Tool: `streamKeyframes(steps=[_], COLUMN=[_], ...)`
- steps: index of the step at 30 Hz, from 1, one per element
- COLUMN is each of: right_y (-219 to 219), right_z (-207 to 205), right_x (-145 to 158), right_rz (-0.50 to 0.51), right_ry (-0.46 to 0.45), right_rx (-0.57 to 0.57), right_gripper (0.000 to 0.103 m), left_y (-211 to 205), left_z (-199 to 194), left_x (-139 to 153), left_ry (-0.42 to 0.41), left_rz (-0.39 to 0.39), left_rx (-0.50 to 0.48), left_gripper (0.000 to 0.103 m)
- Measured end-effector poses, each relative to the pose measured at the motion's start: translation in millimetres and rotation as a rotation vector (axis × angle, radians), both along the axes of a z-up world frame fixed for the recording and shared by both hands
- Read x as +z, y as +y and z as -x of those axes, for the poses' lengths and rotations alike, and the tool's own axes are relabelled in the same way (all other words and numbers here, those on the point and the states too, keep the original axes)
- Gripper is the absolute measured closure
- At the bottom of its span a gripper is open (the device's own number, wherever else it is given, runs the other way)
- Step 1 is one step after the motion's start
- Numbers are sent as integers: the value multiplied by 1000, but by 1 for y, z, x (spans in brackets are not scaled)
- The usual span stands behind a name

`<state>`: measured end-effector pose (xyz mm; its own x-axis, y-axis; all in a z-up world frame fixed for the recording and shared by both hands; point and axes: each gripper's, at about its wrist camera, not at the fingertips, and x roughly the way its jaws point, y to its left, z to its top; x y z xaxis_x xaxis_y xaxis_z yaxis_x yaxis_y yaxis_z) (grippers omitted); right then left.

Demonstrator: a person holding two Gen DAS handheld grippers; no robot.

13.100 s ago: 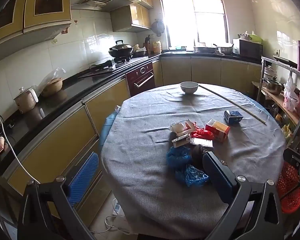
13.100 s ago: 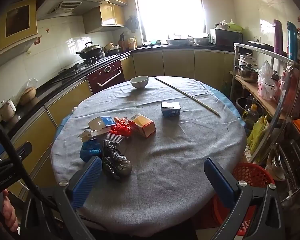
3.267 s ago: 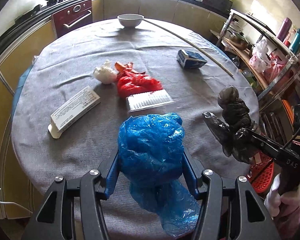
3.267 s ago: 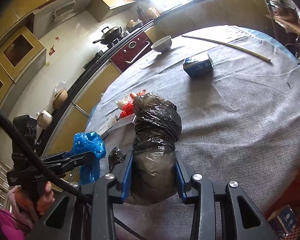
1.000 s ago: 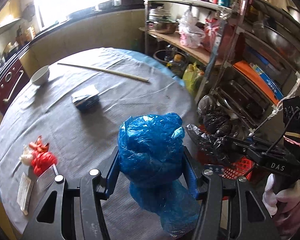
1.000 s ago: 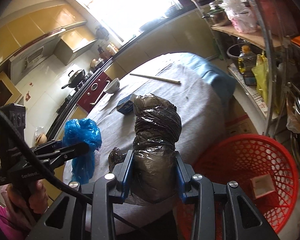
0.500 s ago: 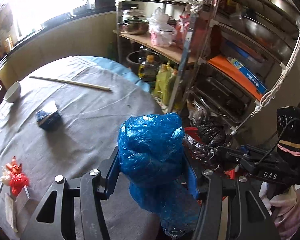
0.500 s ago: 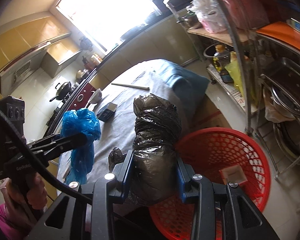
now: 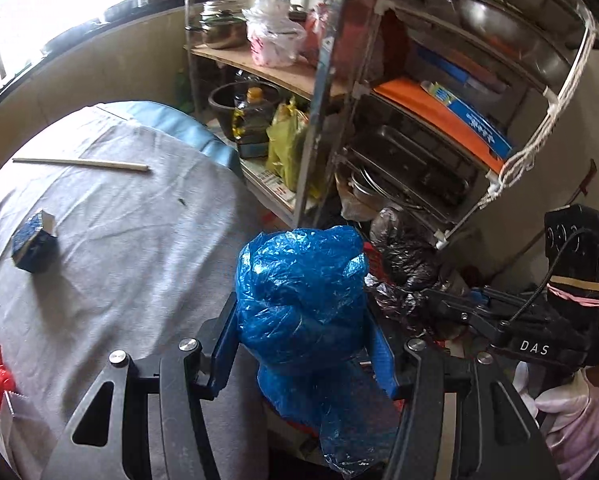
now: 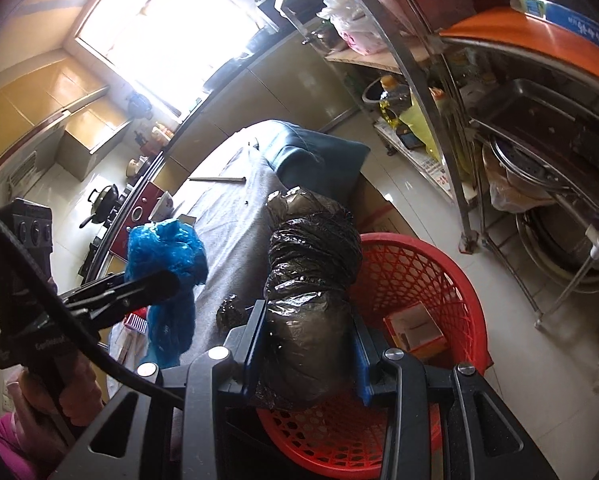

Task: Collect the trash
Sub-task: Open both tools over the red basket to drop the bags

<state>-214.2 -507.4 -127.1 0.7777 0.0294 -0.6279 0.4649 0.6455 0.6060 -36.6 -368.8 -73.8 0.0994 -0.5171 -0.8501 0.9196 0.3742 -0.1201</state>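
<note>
Still clamped: black bag point(image 10: 311, 280) in right gripper point(image 10: 305, 350), blue bag point(image 9: 303, 300) in left gripper point(image 9: 301, 344). Released early, blue bag may miss the red basket point(image 10: 419, 264), snagging on the bench point(image 9: 119, 240) edge.

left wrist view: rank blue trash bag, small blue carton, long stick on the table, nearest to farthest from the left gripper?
1. Blue trash bag: clamped in the left gripper itself, centre of view.
2. Small blue carton: on the grey tablecloth, far left.
3. Long stick: lying across the table's far side, upper left, beyond the carton.
</note>
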Motion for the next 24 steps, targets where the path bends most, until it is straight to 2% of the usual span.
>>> streamKeyframes(steps=[3,6,11,16,24], right_y=[-2,-10,-19,-19,-11], right_z=[-2,-1,6,6,-8], right_x=[-7,-16,-22,-16,-8], right_rz=[-29,-81,-132,-119,-103], right_ry=[23,53,34,19,4], right_rx=[1,-19,-53,-59,-27], right_gripper=[63,54,52,52,52], left_y=[-8,-12,-12,-1,41], left_z=[3,3,-1,-3,-7], left_x=[-7,-13,-18,-16,-12], left_ry=[2,12,25,15,-24], left_rz=[-21,-44,-53,-53,-68], left_rx=[-10,-9,2,7,53], left_gripper=[44,43,40,39,39])
